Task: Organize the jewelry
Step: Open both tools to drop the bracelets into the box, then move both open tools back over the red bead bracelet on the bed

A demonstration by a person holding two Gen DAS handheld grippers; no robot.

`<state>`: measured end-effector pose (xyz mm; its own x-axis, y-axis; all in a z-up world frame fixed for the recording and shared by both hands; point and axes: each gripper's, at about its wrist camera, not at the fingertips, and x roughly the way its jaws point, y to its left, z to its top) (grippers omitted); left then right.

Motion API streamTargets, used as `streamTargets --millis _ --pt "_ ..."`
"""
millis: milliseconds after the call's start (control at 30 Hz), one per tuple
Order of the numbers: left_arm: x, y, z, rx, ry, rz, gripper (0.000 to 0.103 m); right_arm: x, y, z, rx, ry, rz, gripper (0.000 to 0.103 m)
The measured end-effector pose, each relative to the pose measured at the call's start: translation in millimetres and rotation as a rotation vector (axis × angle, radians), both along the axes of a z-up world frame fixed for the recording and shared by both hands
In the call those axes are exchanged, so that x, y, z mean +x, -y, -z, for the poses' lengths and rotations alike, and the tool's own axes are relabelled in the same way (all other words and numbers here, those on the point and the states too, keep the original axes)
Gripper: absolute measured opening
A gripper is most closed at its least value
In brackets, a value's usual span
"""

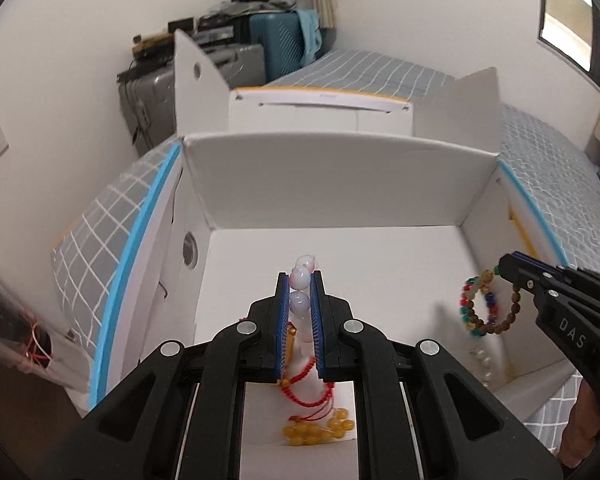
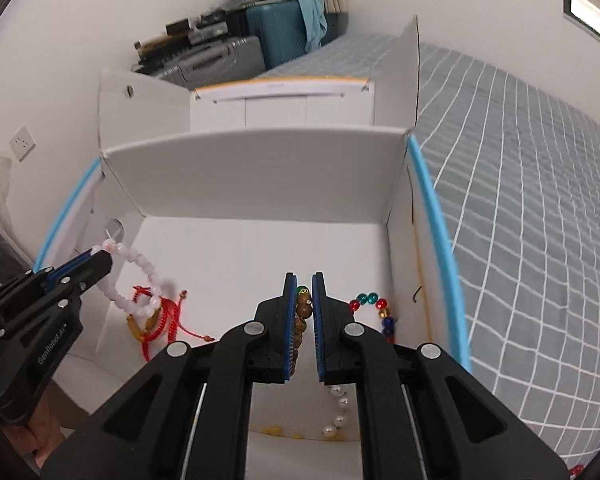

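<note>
My left gripper (image 1: 299, 280) is shut on a pale pink bead bracelet (image 1: 300, 304) and holds it above the floor of a white open box (image 1: 332, 168); it also shows in the right wrist view (image 2: 100, 254) with the bracelet (image 2: 140, 280) hanging. My right gripper (image 2: 304, 280) is shut on a brown wooden bead bracelet (image 2: 302, 312), with a multicoloured bead bracelet (image 2: 380, 308) hanging beside it. In the left wrist view the right gripper (image 1: 500, 266) holds both (image 1: 488, 304). A red cord bracelet (image 1: 308, 388), amber beads (image 1: 320, 428) and a pearl strand (image 2: 338, 412) lie in the box.
The box stands on a bed with a grey checked cover (image 2: 520, 200). A second white box (image 2: 280, 100) stands behind it. Suitcases (image 2: 260, 40) are piled at the far wall. The box flaps (image 1: 192, 80) stand up at the sides.
</note>
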<state>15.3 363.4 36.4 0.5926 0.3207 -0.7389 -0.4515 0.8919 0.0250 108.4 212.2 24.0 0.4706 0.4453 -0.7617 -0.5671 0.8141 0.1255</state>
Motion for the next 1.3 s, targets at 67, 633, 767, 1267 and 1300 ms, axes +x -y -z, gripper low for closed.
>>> streamTargets --millis 67,633,767,1267,1300 --pt "1.1 -4.4 3.8 -0.007 -0.008 -0.008 0.010 2.0 -1.3 4.6 -0.007 -0.015 0.000 0.007" --pt "-6.4 2.4 -9.9 0.003 0.026 -0.044 0.051 -17.6 13.9 -15.1 0.038 0.095 -0.007 0.060" --pt "-14.5 17.0 -26.7 -0.008 0.066 -0.018 0.073 -29.4 43.9 -39.3 0.093 0.171 0.037 0.082" --pt "-4.9 170.9 -62.1 0.007 0.155 0.279 0.097 -45.1 286.7 -30.3 0.001 0.165 0.393 0.095" --pt "-3.0 181.4 -60.2 0.000 0.153 0.302 0.097 -45.8 299.1 -24.6 -0.013 0.149 0.415 0.095"
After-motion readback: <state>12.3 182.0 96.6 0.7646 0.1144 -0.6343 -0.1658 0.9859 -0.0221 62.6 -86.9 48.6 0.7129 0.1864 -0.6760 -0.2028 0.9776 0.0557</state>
